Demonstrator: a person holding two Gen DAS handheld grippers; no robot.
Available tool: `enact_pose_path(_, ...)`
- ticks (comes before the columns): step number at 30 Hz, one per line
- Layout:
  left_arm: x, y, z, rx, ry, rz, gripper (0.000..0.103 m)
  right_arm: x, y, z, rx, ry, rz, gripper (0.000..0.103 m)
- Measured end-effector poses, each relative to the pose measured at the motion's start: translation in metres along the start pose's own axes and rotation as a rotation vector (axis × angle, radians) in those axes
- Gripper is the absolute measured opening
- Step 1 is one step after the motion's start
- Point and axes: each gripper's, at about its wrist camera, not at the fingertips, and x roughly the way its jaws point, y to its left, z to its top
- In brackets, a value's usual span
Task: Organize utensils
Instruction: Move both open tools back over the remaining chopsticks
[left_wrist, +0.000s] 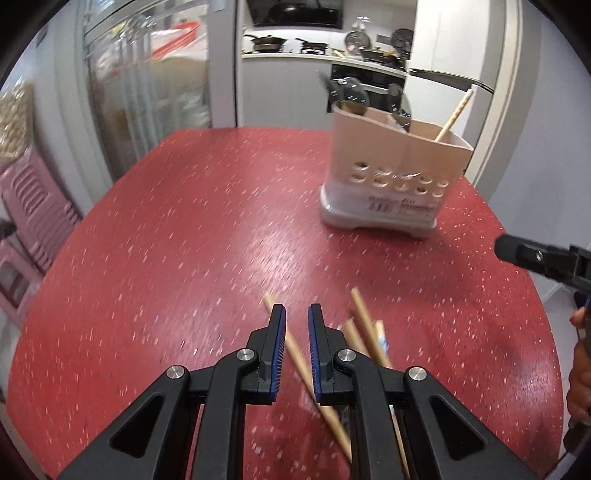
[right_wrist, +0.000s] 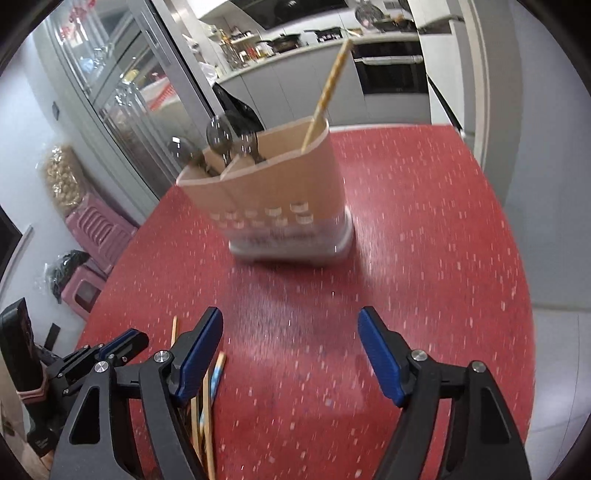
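Wooden chopsticks (left_wrist: 295, 354) are scattered on the red speckled bench (left_wrist: 184, 221) directly under and just ahead of the left hand-held gripper (left_wrist: 297, 321) — one of them runs on a diagonal beneath the narrow gap between its jaws, its far end showing just beyond the left jaw and its near end passing under the right linkage. Nothing is pressed by the pads; the jaws are held nearly closed but clear of the wood, which lies lower, on the bench. More sticks are seen just to the right of that gripper, roughly along its pointing line.

The right hand-held gripper (right_wrist: 290, 350) is spread wide and empty, with bare bench between its jaws; the sticks lie off its left jaw, partly hidden by it. The left gripper is therefore judged the nearer one for a pick-up, and its jaws would need to straddle the stick across its long axis.

The beige utensil holder (left_wrist: 391, 162) stands well ahead and to the right of the left gripper. From the right wrist view it is seen straight ahead, and its compartments are clearer there — one chopstick (right_wrist: 325, 96) upright in the right compartment, dark spoons (right_wrist: 221, 136) in the left ones.
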Motion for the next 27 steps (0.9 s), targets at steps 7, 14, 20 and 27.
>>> enact_pose_path(7,-0.012,0.021,-0.024,-0.078,0.006,0.049,0.103,0.001,0.008,-0.032,0.014,0.066,-0.007,0.079)
enact_pose_path(14,-0.011,0.035,-0.044,-0.121,0.053,0.061,0.103,0.009,0.019,-0.059,0.017,0.140,-0.013,0.079)
enact_pose_path(20,-0.004,0.049,-0.052,-0.173,0.100,0.056,0.103,0.020,0.035,-0.070,-0.030,0.192,-0.016,0.079)
enact_pose_path(27,0.008,0.050,-0.052,-0.187,0.142,0.016,0.103,0.033,0.050,-0.078,-0.073,0.246,-0.007,0.078)
